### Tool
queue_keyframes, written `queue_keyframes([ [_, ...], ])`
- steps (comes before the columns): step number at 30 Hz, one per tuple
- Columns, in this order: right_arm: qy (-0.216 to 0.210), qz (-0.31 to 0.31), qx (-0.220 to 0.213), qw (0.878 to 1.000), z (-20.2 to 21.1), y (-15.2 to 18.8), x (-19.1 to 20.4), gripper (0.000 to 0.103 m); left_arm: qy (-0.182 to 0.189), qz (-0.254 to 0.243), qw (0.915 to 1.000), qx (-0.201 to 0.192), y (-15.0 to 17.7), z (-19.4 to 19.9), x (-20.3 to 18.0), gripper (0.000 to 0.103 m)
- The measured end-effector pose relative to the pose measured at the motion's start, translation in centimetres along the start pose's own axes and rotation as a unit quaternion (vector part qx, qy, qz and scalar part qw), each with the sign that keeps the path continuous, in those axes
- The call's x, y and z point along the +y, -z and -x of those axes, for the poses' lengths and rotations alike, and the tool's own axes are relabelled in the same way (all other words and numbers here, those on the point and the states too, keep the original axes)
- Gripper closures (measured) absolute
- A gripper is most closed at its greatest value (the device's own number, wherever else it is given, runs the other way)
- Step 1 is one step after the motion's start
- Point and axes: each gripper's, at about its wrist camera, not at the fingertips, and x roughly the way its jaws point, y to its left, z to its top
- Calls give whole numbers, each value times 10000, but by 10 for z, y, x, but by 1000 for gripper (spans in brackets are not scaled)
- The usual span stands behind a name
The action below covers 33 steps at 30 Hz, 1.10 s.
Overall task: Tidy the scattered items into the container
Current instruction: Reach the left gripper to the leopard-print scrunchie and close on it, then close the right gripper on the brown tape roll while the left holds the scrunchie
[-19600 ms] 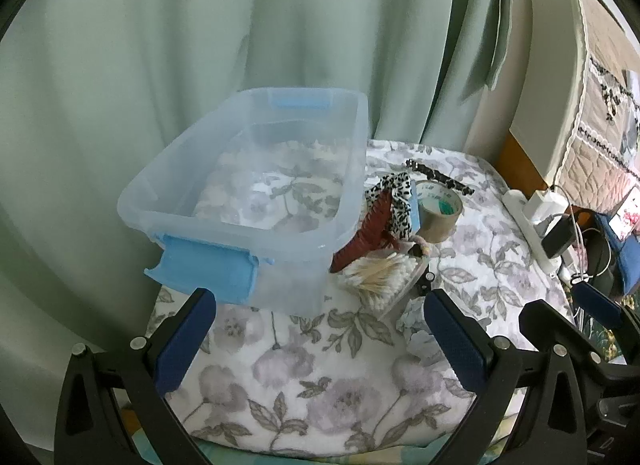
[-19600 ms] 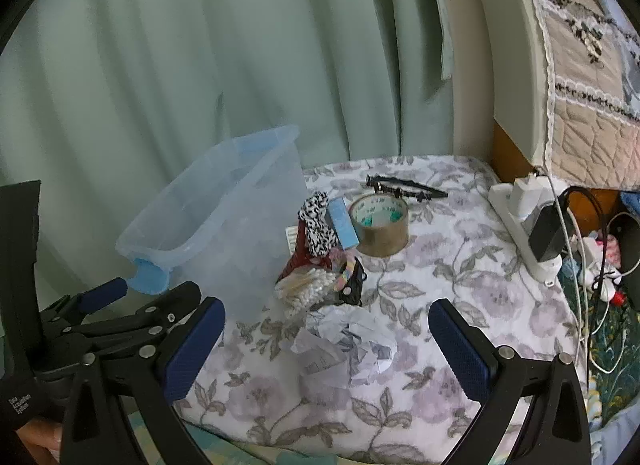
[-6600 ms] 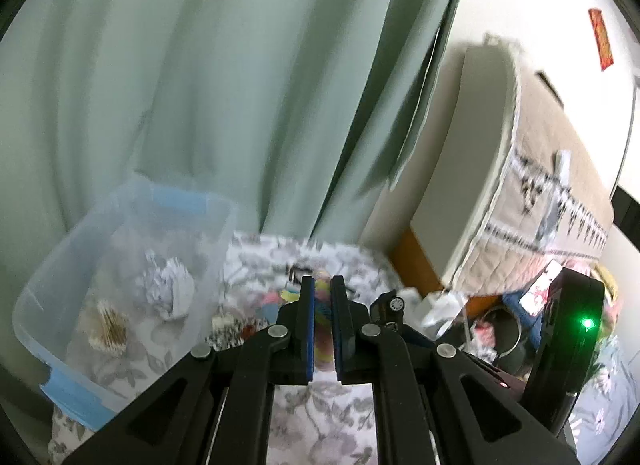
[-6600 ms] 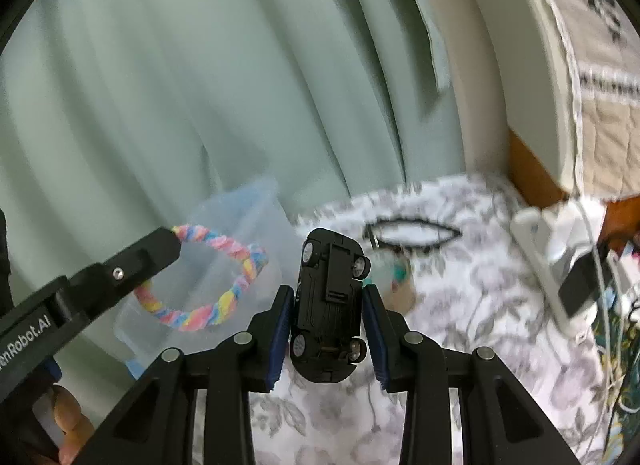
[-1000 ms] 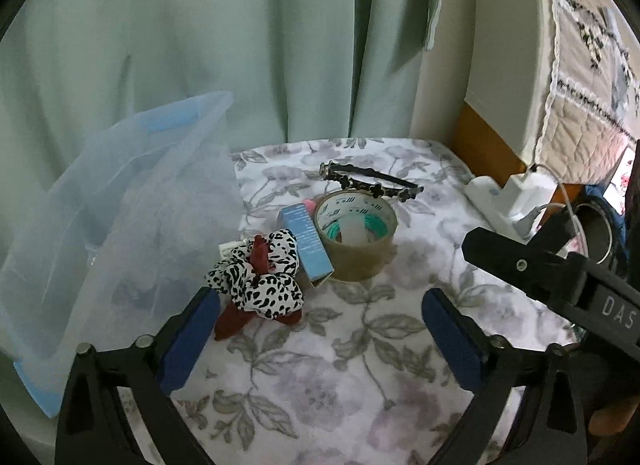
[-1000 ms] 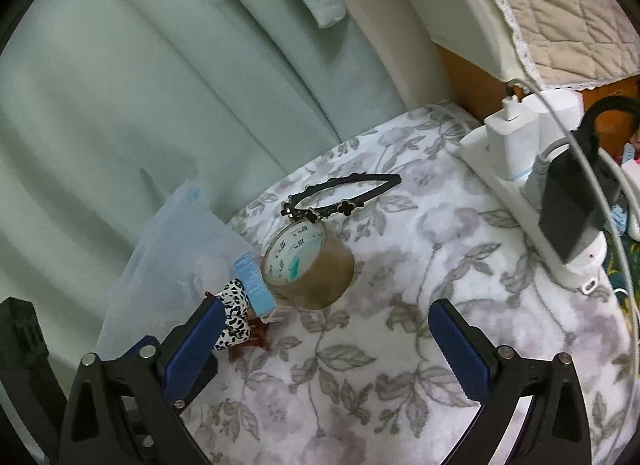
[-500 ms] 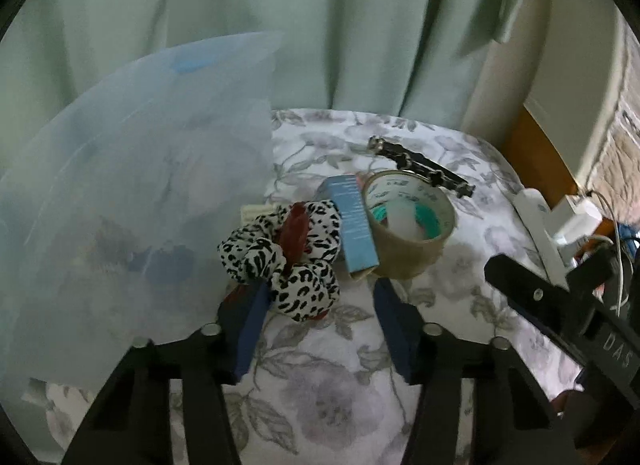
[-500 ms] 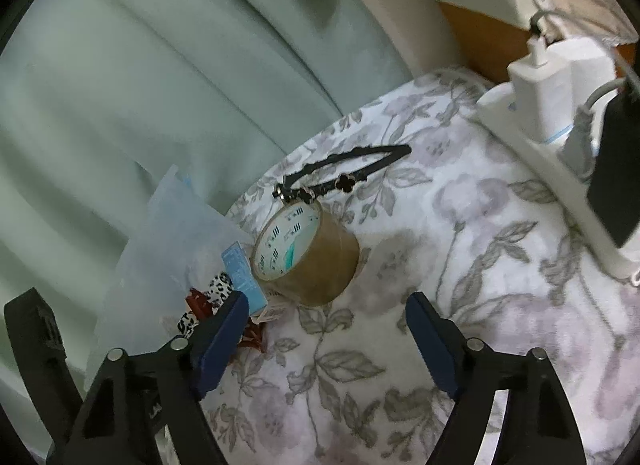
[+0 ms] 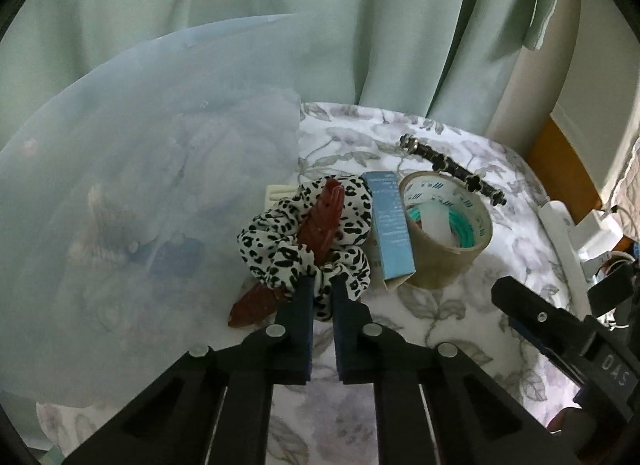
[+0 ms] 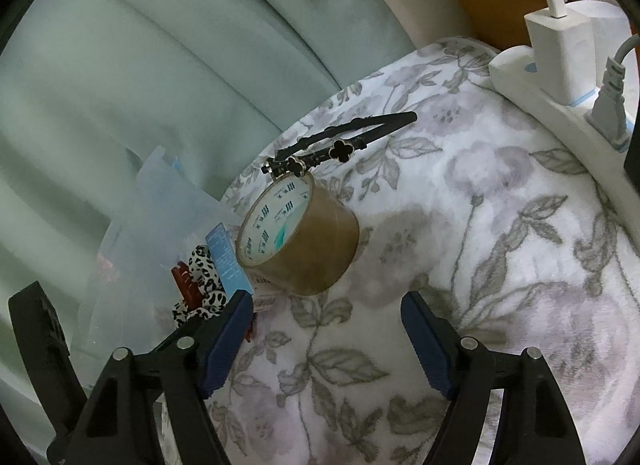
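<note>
left tongs [image 9: 321,297] – pinch scrunchie [image 9: 304,237] | right tongs [image 10: 326,319] – spread before tape roll [image 10: 304,241]

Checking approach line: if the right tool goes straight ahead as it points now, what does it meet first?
Most likely the tape roll, lying straight ahead of the open right tool. Depth is uncertain, but nothing shows between them except bare floral cloth.

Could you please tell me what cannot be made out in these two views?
- Left view: what lies inside the clear bin; its cloudy wall blurs it.
- Left view: the cream item; the spotted scrunchie covers most of it.
- Left view: the right tongs are cut off by the edge.
- Right view: the scrunchie's grip by the left tongs; the right tongs block it.
</note>
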Motion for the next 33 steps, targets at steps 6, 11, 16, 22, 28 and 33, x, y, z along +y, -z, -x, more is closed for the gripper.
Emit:
queue_keyframes([
  [6,-37,-105,-32,9999,-3,-6,-3,25,123,-209,9991,-350,-10,16,-7,98],
  [11,-78,31,-64,9999,-8,-16,5,25,258,-326,9971,-635,-22,33,-12,98],
  [16,-117,117,10,9999,-23,-25,16,25,351,-337,9951,-857,-35,46,-12,98],
  [22,82,5,77,9999,-43,-35,17,45,368,-295,9945,-930,-41,49,-5,98],
  [28,452,-277,67,9986,-59,-49,10,64,372,-335,9943,-945,-42,44,-4,98],
  [33,708,-376,165,9966,-73,-61,9,70,386,-405,9941,-926,-41,41,-6,98],
])
